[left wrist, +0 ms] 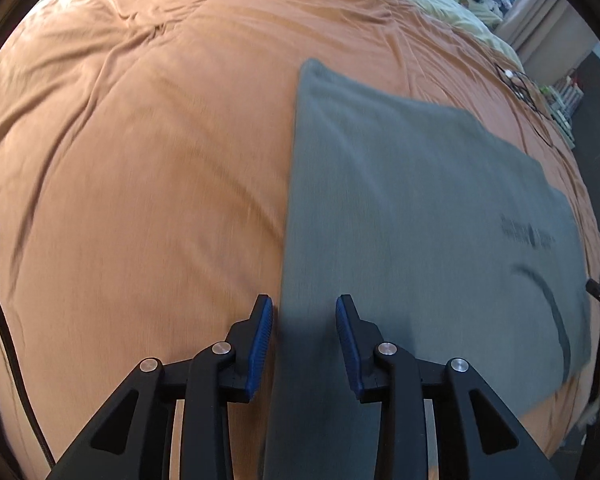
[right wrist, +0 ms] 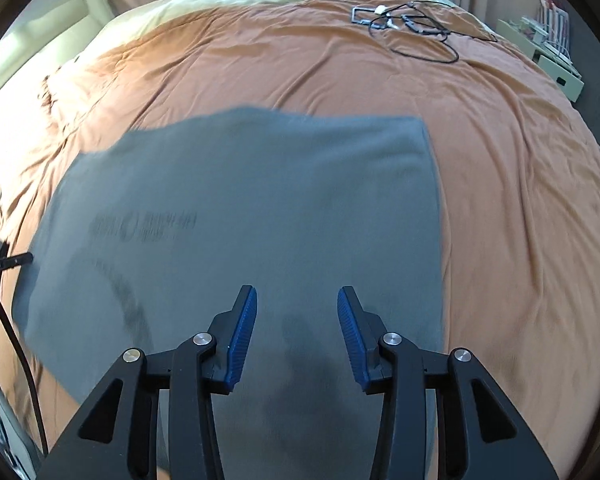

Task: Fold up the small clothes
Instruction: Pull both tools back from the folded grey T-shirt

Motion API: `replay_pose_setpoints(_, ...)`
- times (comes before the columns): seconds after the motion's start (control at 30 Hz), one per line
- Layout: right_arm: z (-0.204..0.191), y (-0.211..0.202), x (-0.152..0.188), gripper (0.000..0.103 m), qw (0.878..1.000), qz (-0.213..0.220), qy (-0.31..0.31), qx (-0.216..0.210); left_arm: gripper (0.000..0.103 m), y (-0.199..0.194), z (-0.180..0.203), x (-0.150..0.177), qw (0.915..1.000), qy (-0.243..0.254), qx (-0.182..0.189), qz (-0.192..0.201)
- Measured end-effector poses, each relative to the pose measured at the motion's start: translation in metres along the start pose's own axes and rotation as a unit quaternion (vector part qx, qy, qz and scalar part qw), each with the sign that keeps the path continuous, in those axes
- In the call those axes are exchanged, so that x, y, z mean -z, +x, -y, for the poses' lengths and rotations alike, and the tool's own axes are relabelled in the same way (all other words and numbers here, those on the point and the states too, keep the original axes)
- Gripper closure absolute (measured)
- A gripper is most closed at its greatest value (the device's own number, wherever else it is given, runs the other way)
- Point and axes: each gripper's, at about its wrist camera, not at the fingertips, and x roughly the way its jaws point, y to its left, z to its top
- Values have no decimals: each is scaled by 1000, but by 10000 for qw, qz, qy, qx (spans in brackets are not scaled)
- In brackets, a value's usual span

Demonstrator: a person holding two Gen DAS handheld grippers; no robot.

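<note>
Bed (right wrist: 500, 160): cables (right wrist: 412, 32) clearer, R view.

A folded shirt (right wrist: 260, 208) lies on the bedspread (right wrist: 500, 160), cables (right wrist: 416, 28) well behind it.

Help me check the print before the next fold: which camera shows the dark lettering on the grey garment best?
The right wrist view: the lettering lies fairly large, left of centre on the grey garment, though too blurred to read. The left wrist view shows it small and stretched near the right edge.
</note>
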Motion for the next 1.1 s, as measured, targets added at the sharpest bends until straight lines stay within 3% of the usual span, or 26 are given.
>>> replay_pose_setpoints(0.07, 0, -7, 20, 63, 10000, -43, -41, -9, 66, -5, -1, 18, 9998, 59, 187, -62)
replay_pose_setpoints(0.27, -2, -26, 66, 63, 9996, -166, -210, 116, 63, -12, -6, 63, 9995, 265, -63, -183)
replay_pose_setpoints(0.5, -2, -39, 98, 63, 9983, -308, -289, 409, 61, -21, -14, 85, 9985, 329, -376, -233)
replay_pose_setpoints(0.67, -4, -53, 107, 63, 9983, -347, -72, 466, 61, -40, -34, 90, 9997, -181, 167, 2)
replay_pose_setpoints(0.8, -6, -67, 111, 63, 9992, -219, 38, 339, 60, -39, -42, 87, 9961, -547, 698, -33)
replay_pose_setpoints(1.1, -17, -92, 114, 63, 9998, 68, 137, -134, 60, -16, -54, 91, 9883, -1001, 1117, -277)
